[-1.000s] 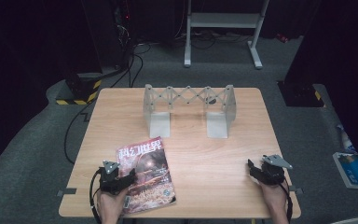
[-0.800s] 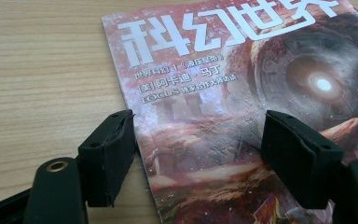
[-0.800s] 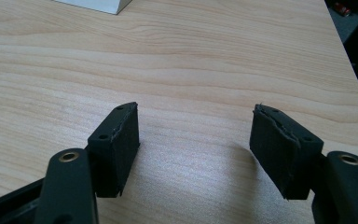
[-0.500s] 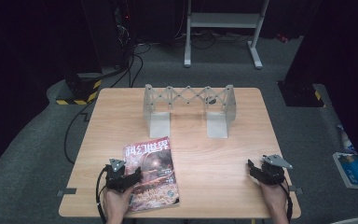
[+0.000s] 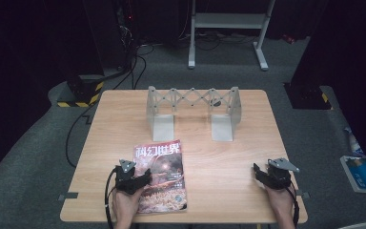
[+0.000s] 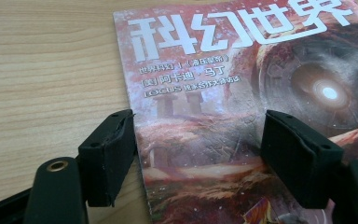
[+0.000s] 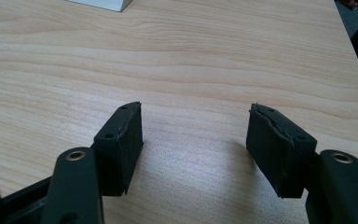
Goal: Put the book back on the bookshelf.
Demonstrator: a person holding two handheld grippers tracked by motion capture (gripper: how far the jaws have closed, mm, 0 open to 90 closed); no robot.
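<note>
A magazine [image 5: 161, 176] with a red cover and white Chinese title lies flat near the table's front left; the left gripper view shows its cover [image 6: 242, 93] close up. My left gripper [image 5: 140, 174] is low over its left part, jaws wide apart [image 6: 198, 140]. One jaw sits at the cover's left edge, the other rests over the cover, and nothing is pinched. My right gripper [image 5: 267, 171] rests at the front right over bare wood [image 7: 196, 135]. Its jaws have just been closing slightly with nothing between them, and they still stand wide.
A grey scissor-lattice stand [image 5: 193, 102] on two white feet stands at the back middle of the wooden table [image 5: 219, 152]; one foot's corner [image 7: 105, 3] shows in the right gripper view. Cables, a metal frame [image 5: 228, 24] and a blue book [image 5: 360, 171] are on the floor.
The magazine and my left gripper have slid together to the right across the table. The right hand has stayed where it was.
</note>
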